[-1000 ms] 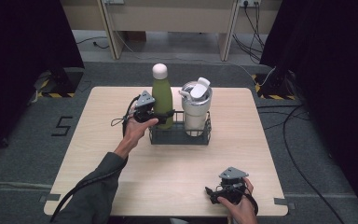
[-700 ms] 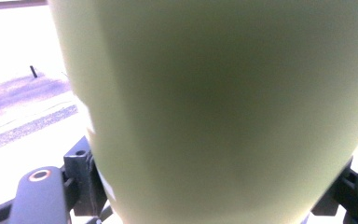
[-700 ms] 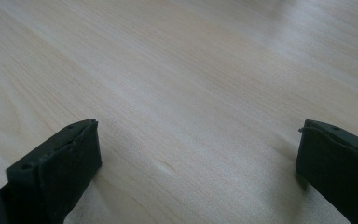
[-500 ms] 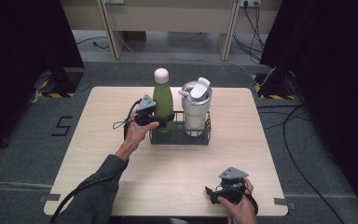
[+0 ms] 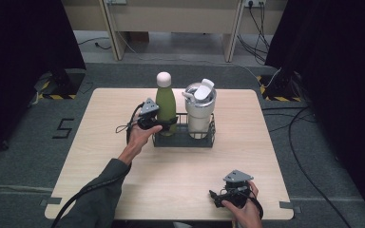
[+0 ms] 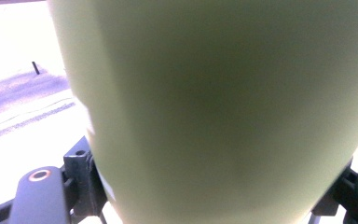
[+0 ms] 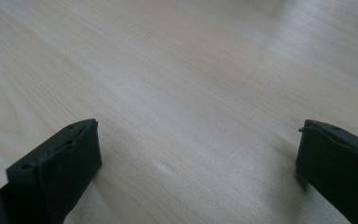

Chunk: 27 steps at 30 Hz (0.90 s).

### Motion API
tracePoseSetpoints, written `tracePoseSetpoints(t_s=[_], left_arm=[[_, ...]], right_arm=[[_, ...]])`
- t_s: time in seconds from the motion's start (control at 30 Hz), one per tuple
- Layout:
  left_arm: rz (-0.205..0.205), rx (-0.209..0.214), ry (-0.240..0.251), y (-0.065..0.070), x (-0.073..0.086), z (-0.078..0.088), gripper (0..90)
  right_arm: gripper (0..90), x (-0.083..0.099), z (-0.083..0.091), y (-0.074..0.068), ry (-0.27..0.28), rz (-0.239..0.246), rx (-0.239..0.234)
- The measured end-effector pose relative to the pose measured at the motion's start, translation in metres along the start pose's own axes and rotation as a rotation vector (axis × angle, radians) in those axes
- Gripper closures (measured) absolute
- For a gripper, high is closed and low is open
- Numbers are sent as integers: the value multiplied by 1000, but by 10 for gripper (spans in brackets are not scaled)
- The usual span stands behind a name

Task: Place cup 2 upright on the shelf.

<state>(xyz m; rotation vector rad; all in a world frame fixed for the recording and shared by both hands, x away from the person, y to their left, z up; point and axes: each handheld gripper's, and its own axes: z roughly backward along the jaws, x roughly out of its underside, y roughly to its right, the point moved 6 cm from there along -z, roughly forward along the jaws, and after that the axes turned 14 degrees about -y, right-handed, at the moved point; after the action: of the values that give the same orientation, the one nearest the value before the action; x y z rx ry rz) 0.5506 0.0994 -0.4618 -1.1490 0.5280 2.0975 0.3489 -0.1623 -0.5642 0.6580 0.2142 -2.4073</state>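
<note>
Pale wood table [image 5: 123, 114] carries a black wire rack [image 5: 184, 141] where the left gripper [image 5: 164, 124] has clamped the green bottle [image 5: 166, 107], seemingly lowered since a second ago and probably seated beside the white tumbler [image 5: 200, 109], while the right gripper [image 5: 217, 197] rests wide open.

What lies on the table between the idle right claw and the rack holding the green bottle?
Nothing: in the high view only bare table separates the right claw from the rack holding the green bottle.

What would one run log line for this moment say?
left gripper: shut on green bottle in black rack | right gripper: open, on table | tumbler: in rack
</note>
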Motion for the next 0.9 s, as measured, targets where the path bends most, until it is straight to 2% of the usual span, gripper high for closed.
tracePoseSetpoints(t_s=[0.13,0.9], left_arm=[[-29,-9,-2,3,1,0,202],[-3,-4,12,3,2,0,185]], right_arm=[[4,0,0,0,0,0,0],[4,0,0,0,0,2,0]])
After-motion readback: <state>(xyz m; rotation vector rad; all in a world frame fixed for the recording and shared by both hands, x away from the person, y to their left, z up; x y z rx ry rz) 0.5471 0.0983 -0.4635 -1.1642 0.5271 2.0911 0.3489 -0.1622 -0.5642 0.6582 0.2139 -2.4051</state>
